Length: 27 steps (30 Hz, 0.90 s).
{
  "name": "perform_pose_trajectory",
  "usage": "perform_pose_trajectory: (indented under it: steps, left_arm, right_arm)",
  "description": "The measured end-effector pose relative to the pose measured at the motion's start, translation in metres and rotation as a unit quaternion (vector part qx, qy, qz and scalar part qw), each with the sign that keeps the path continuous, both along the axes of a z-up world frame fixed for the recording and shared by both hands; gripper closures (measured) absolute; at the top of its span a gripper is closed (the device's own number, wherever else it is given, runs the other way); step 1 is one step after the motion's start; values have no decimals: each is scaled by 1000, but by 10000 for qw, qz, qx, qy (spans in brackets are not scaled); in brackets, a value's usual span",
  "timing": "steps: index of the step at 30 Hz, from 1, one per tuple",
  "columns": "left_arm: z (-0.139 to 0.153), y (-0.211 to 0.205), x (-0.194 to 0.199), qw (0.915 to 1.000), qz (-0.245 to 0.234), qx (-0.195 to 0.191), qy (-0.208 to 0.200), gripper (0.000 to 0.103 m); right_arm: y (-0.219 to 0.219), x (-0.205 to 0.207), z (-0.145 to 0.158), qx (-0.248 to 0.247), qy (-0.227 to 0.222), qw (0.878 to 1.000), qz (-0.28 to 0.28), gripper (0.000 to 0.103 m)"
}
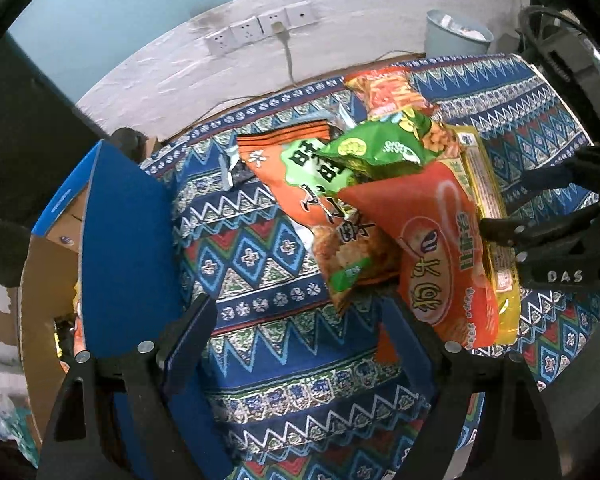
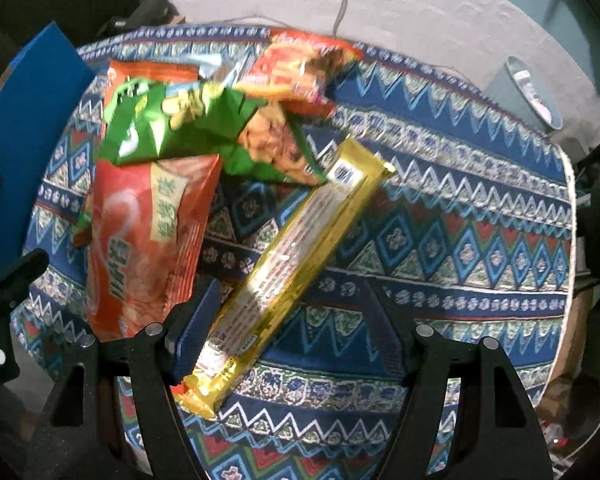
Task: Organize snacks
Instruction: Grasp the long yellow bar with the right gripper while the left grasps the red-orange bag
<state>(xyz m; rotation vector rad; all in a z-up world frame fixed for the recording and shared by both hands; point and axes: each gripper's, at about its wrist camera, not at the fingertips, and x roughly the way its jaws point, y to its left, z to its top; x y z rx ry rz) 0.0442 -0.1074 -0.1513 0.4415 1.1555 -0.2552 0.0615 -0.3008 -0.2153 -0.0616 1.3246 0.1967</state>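
Observation:
A pile of snack bags lies on the patterned tablecloth (image 1: 260, 264): a large orange bag (image 1: 440, 256), another orange bag with green print (image 1: 324, 208), a green bag (image 1: 384, 148) on top and a red-orange bag (image 1: 388, 88) behind. A long gold packet (image 2: 296, 264) lies beside the pile. My left gripper (image 1: 300, 332) is open and empty over the cloth, left of the pile. My right gripper (image 2: 296, 312) is open, its jaws either side of the gold packet's near end. The right gripper also shows in the left wrist view (image 1: 548, 236).
A blue cardboard box (image 1: 124, 240) stands open at the table's left edge, with some packets inside. A pale bin (image 1: 456, 36) stands on the floor behind the table. Wall sockets (image 1: 260, 30) with a cable are on the white wall.

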Motion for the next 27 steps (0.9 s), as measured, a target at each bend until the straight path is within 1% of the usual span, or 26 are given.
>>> perform_pose_trajectory:
  steps: [3,6,11,16,18,20,22,25,27]
  left_arm:
    - [-3,-4,3,10000,-12,15,42,17]
    - [-4,-11,5,9999,8,-89,122,17]
    - [-3,-28,6,9989,11,-351,299,17]
    - [-6,-52,5,9979,-33,-449,474,17]
    - [-10,-60,4,9967,-9,-527,623,17]
    - [-13,-68,4,9946,57,-643,808,17]
    - [-16,-77,5,9930,120,-721,923,17]
    - [-21,-90,3,9932,108,-647,963,17]
    - [-24,-98,3,9943,64,-541,921,17]
  right_arm:
    - [3,0,-12,-20,110,9999,57,31]
    - [1,-1,-18,46,174,9998,82,31]
    - [-15,-3,-24,38,224,9997,-63,31]
    - [-34,-12,-29,81,248,9995,-164,32]
    - [-41,-17,-29,106,262,9995,-170,39]
    - [-46,-15,-30,200,307,9991,-193,59]
    - [-51,-19,-32,265,339,9989,-186,65]
    - [-58,-24,-35,167,357,9990,-195,65]
    - [-66,-30,-36,80,337,9992,-219,65]
